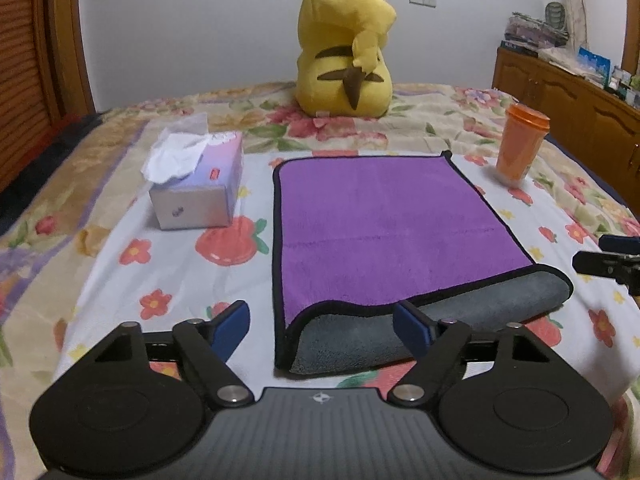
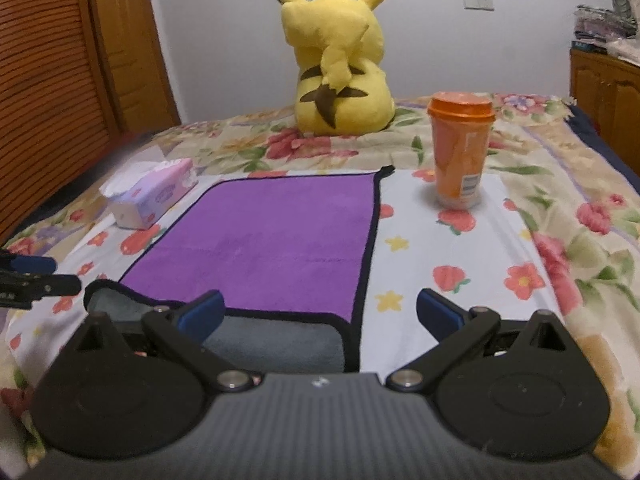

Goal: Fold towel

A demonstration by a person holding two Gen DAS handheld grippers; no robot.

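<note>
**Two open claws waiting at the near edge of the towel**

The left claw [image 1: 322, 326] is being held wide open, with nothing in it. The right claw [image 2: 320, 312] is being held wide open too, and it is empty. The towel [image 1: 380, 220] is lying flat on the bed [image 1: 176, 264], folded once, with its gray underside peeking out nearest the claws. Both near corners are probably best pinched together and carried evenly. Farther off, a tissue box [image 1: 200, 184], an orange cup [image 1: 520, 146] and a yellow plush toy [image 1: 344, 44] are being left alone.
</note>
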